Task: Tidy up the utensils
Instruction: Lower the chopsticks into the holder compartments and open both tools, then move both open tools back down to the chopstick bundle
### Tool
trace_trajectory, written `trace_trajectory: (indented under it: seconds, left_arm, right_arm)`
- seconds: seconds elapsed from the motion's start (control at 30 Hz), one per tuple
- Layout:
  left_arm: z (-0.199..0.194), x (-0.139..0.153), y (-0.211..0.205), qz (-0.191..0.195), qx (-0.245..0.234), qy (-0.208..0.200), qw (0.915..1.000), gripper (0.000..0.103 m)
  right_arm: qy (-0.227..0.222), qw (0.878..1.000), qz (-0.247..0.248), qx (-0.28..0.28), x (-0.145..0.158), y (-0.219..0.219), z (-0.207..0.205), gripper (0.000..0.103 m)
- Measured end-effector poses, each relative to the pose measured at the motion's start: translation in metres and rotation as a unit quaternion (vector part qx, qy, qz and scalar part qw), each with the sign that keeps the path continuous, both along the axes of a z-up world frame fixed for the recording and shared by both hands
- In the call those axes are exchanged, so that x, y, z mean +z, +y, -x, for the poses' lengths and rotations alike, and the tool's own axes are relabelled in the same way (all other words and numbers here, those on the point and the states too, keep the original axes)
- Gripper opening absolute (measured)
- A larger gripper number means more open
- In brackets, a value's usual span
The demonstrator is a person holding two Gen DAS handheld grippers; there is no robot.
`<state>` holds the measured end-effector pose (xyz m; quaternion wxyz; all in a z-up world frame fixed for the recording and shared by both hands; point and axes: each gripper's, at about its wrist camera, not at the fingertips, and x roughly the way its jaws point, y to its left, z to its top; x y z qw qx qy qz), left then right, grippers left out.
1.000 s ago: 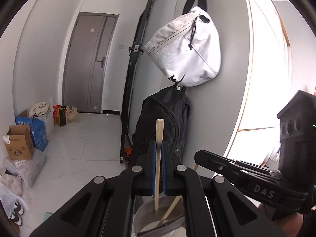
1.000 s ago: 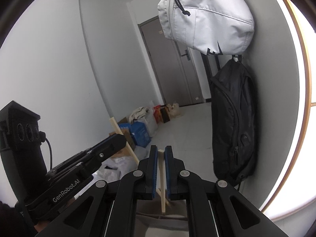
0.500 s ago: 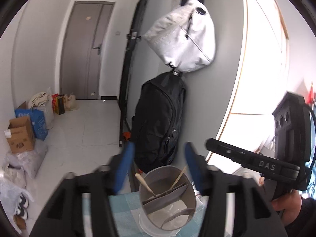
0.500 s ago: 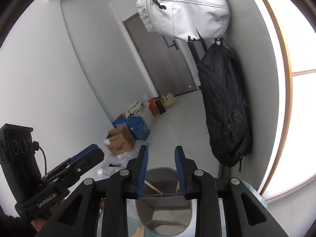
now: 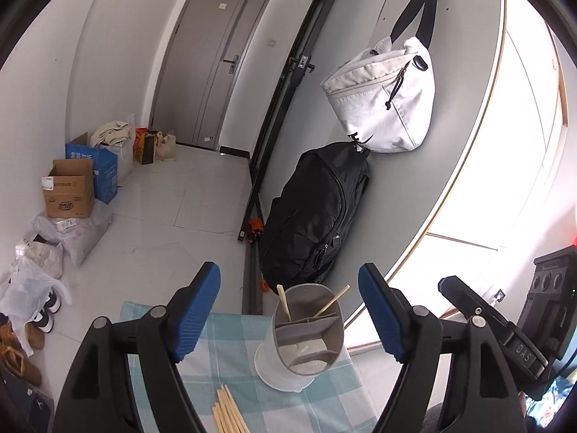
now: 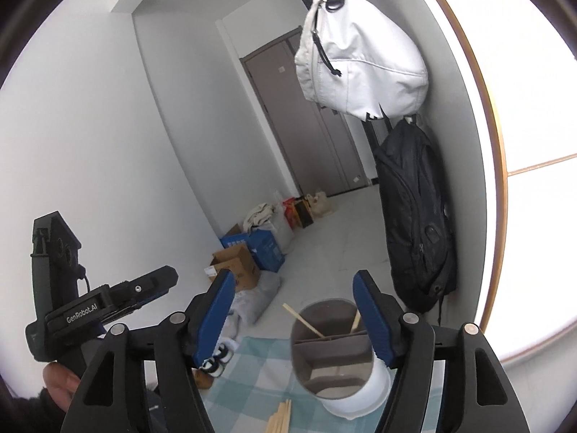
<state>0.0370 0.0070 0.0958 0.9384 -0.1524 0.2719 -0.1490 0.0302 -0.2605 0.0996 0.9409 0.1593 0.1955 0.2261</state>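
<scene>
Since both the left gripper (image 5: 288, 310) and right gripper (image 6: 294, 315) are wide apart and hold nothing, dip toward the loose chopsticks (image 5: 229, 413) at 6 o'clock and pinch one near its middle for the holder (image 5: 306, 328).

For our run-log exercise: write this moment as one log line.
left gripper: open, empty | right gripper: open, empty | holder: two chopsticks inside | loose chopsticks: on cloth

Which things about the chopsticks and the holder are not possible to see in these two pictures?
- Loose chopsticks: number unclear; the bottom edge cuts them in both views.
- Holder: compartment floors unseen, walls hide them; in the right wrist view, the right tool finger covers its right side.
- Tablecloth: extent cut by tool arms.
</scene>
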Motion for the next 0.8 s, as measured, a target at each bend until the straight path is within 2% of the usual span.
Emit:
trace_trajectory:
  seconds: [0.13,0.27,0.3,0.4,0.5,0.6,0.7,0.8]
  left_arm:
    - [0.017,0.001,0.007,-0.009,0.016,0.008,0.9998,0.075]
    - [0.035,-0.01,0.016,-0.028,0.037,0.012,0.9989,0.076]
    - [0.041,-0.015,0.019,-0.031,0.044,0.009,0.9985,0.076]
    - [0.052,-0.037,0.029,-0.035,0.076,0.005,0.9965,0.089]
    - [0.054,-0.062,0.039,-0.027,0.095,0.02,0.995,0.089]
    - [0.051,-0.086,0.045,-0.03,0.118,0.036,0.9919,0.089]
    - [0.044,-0.106,0.053,-0.035,0.133,0.052,0.9891,0.089]
    - [0.038,-0.122,0.065,-0.032,0.141,0.069,0.9872,0.089]
  right_arm:
    - [-0.014,1.0,0.002,0.01,0.004,0.009,0.021,0.082]
    - [-0.015,0.999,0.024,0.029,-0.003,0.023,0.036,0.087]
    - [-0.015,0.999,0.032,0.036,-0.007,0.028,0.039,0.088]
    - [-0.014,0.997,0.058,0.053,-0.023,0.043,0.046,0.092]
    - [-0.004,0.993,0.096,0.071,-0.044,0.062,0.049,0.092]
    - [0.029,0.987,0.127,0.098,-0.071,0.082,0.046,0.092]
    - [0.087,0.977,0.152,0.12,-0.1,0.102,0.031,0.091]
    - [0.138,0.965,0.173,0.14,-0.127,0.12,0.012,0.082]
